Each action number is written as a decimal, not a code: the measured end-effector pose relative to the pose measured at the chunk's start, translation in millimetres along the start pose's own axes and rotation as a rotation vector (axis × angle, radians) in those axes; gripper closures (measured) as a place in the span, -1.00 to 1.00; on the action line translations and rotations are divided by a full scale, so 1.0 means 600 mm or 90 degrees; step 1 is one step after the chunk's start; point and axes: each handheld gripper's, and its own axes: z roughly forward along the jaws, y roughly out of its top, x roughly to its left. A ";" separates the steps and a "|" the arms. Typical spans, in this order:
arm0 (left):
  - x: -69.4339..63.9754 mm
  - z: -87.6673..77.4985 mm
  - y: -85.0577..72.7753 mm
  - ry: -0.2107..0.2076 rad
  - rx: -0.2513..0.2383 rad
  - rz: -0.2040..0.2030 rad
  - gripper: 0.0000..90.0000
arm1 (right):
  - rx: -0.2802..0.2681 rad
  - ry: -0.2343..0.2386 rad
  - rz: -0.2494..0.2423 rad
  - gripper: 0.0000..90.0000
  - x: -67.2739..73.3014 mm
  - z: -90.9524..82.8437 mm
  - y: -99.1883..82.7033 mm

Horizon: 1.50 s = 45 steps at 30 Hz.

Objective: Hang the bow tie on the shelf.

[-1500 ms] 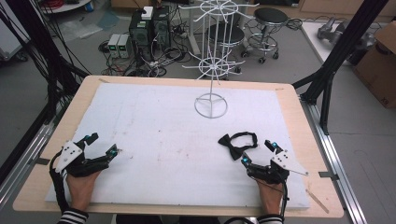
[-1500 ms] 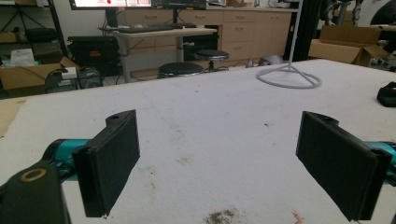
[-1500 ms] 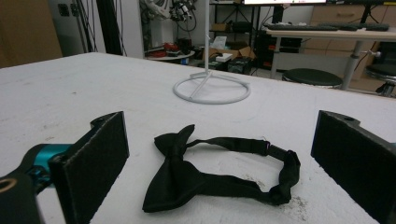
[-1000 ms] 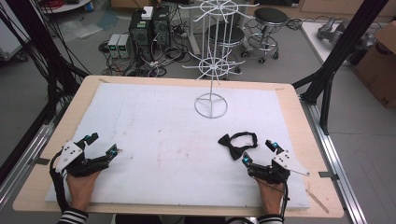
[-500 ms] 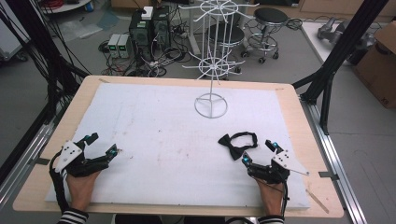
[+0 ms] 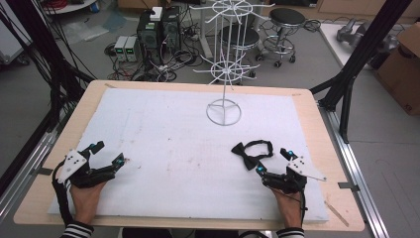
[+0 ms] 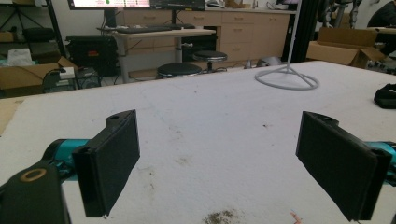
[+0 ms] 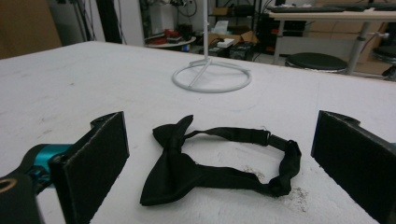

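Fingers of right gripper [image 6: 271,161] spread wide, nothing between; black bow tie [image 8: 212,161] flat on white mat [image 6: 163,148] just ahead. Left gripper [image 6: 108,153] fingers spread too, well apart from tie; wire stand [image 6: 224,111] beyond

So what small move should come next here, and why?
Probably ease the right gripper forward to bring its open jaws around the black fabric bow tie. The tie lies flat on the white padded table just ahead of those jaws, untouched, while the left gripper rests open far off.
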 end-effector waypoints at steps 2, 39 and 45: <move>0.000 0.000 0.000 0.000 0.000 -0.001 -0.69 | 0.008 0.005 -0.006 -0.93 -0.002 0.000 0.005; 0.001 0.000 0.000 -0.002 -0.002 -0.005 -0.69 | 0.309 0.125 0.014 -0.63 -0.010 0.065 0.050; 0.001 0.000 0.000 -0.002 -0.002 -0.005 -0.69 | 0.331 0.126 0.029 -0.49 -0.017 0.072 0.051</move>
